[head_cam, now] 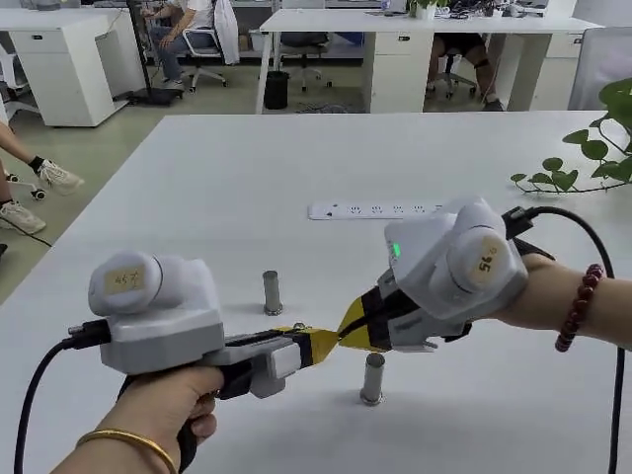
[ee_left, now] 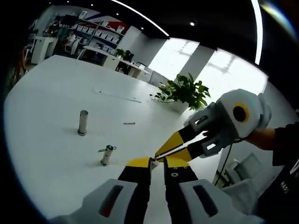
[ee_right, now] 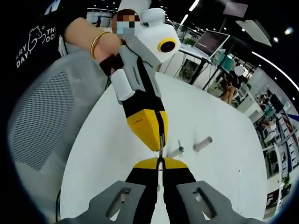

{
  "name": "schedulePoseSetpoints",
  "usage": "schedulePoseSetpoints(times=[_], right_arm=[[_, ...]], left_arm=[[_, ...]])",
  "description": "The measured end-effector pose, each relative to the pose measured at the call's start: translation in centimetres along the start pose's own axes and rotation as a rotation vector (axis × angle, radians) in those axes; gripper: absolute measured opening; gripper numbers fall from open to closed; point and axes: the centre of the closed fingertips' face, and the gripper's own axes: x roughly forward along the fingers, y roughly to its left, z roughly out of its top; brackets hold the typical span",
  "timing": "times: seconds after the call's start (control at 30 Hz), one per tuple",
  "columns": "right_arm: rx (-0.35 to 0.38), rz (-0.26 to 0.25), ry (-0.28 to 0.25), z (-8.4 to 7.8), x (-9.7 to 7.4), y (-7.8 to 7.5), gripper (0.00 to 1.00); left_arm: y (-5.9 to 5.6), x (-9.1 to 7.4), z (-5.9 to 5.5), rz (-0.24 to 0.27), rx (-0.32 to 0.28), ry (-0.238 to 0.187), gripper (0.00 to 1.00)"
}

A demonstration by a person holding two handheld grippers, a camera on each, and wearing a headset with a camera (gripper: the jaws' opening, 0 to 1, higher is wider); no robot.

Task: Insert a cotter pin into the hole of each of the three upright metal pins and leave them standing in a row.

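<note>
Meeting tip to tip above a smooth white tabletop (head_cam: 296,168), two handheld grippers share one thin cotter pin (ee_right: 160,150), held in the air between them. The right gripper (ee_right: 160,164) has its yellow-tipped jaws closed onto the wire. The left gripper (ee_left: 157,162) has its jaws drawn narrow at the wire's other end; whether they actually pinch it, I cannot tell.

The cotter pin is a slim sliver of metal wire. It is probably very light, springy and slick, so it could twist or slip. It seems best gripped near its head, leaving the legs free to enter a hole.

Two short grey cylinders stand upright on the tabletop, well apart. The nearer metal pin (ee_left: 107,155) already carries a wire through its top; the farther metal pin (ee_left: 83,122) is bare. Both look solid and stiff, yet narrow-based and easy to tip.
</note>
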Motion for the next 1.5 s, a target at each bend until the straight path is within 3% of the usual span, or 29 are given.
schedulePoseSetpoints(times=[0.2, 0.5, 0.63, 0.7, 1.1, 1.17, 1.5], right_arm=[[-0.006, -0.003, -0.009, 0.3, 0.1, 0.1, 0.00], [-0.008, -0.011, -0.020, 0.7, 0.1, 0.2, 0.00], [0.009, -0.019, -0.029, 0.8, 0.1, 0.0, 0.00], [0.040, -0.015, -0.033, 0.8, 0.1, 0.0, 0.00], [0.256, -0.023, -0.105, 0.5, 0.2, -0.3, 0.00], [0.288, -0.030, -0.114, 0.3, 0.1, -0.4, 0.04], [0.490, 0.039, -0.178, -0.2, 0.1, 0.4, 0.09]], left_arm=[[0.0, 0.0, 0.1, -0.005, -0.049, -0.021, 0.05], [-0.1, -0.3, 0.0, 0.007, -0.072, -0.035, 0.00], [-0.3, -0.4, 0.2, 0.006, -0.001, -0.056, 0.00], [-0.2, -0.4, 0.4, 0.003, 0.033, -0.056, 0.00], [0.2, -0.3, 0.7, 0.004, 0.079, -0.065, 0.00], [0.4, -0.4, 0.7, 0.004, 0.092, -0.061, 0.00], [0.7, -1.1, 0.1, -0.016, 0.191, -0.049, 0.00]])
